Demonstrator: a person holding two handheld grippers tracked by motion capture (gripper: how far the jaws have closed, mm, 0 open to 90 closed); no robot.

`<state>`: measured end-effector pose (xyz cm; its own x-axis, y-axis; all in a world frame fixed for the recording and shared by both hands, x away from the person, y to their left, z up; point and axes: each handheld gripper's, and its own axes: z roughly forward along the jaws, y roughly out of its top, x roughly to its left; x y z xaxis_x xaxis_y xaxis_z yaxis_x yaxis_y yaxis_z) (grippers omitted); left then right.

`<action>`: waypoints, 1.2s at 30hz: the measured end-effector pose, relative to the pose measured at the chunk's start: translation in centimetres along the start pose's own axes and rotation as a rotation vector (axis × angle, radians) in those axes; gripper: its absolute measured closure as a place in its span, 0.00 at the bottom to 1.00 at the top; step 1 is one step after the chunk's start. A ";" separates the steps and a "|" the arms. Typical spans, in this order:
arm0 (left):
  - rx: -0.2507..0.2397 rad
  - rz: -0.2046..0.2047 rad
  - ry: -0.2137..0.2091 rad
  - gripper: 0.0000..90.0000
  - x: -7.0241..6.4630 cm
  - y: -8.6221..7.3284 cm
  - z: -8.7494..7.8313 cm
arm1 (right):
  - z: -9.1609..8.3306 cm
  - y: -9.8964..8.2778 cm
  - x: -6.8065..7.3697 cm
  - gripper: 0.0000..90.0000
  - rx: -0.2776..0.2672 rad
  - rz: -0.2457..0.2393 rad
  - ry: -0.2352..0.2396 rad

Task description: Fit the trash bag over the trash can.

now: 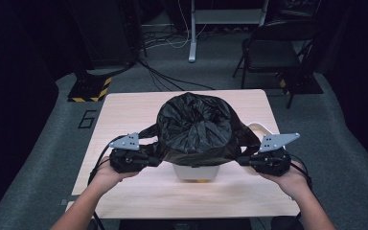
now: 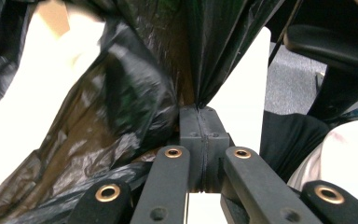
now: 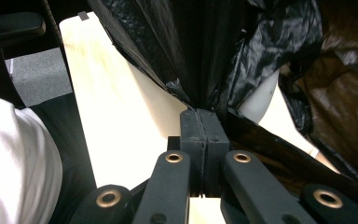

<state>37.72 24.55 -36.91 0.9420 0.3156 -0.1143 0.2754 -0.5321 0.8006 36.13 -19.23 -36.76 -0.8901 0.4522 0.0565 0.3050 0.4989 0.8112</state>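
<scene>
A black bag (image 1: 195,129) drapes over a white bin (image 1: 196,171) at the table (image 1: 124,110) centre, hiding most of it. The left gripper (image 1: 157,158) and right gripper (image 1: 241,160) each clench a bag edge. The high view adds a folding chair (image 1: 268,48) far right.

The left tongs (image 2: 204,112) pinch a fold of the black bag (image 2: 135,93). The pale surface (image 2: 242,93) lies beneath, and the film drapes away leftward.

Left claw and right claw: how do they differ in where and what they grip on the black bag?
The left claw pinches the black bag at its left edge; the right claw pinches its right edge. Beside the right claw a pale bin handle sticks out; none shows beside the left. Both are shut on bag film, level with each other, stretching it over the white bin.
</scene>
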 end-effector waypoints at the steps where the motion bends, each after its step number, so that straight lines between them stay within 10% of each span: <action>1: 0.008 -0.005 0.002 1.00 0.1 -0.1 0.2 | 0.0 -0.1 -0.1 1.00 0.004 0.001 0.002; 8: -0.002 0.017 -0.020 0.98 -0.3 0.1 -0.9 | -0.7 -0.2 0.0 0.92 -0.023 0.003 0.017; 21: -0.123 0.083 -0.011 0.59 -2.8 2.4 -5.9 | -4.6 1.3 1.1 0.63 -0.228 0.011 -0.002; 31: -0.146 0.052 0.044 0.43 -2.2 5.6 -3.6 | -2.9 4.6 1.3 0.49 -0.281 -0.029 -0.028; 36: -0.139 0.066 0.043 0.60 -2.1 5.8 -2.7 | -2.0 5.2 1.4 0.63 -0.303 -0.045 -0.010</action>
<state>36.80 22.90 -30.48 0.9473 0.3184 -0.0360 0.1814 -0.4401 0.8795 35.78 -17.50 -31.28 -0.8966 0.4426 0.0127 0.1495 0.2758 0.9495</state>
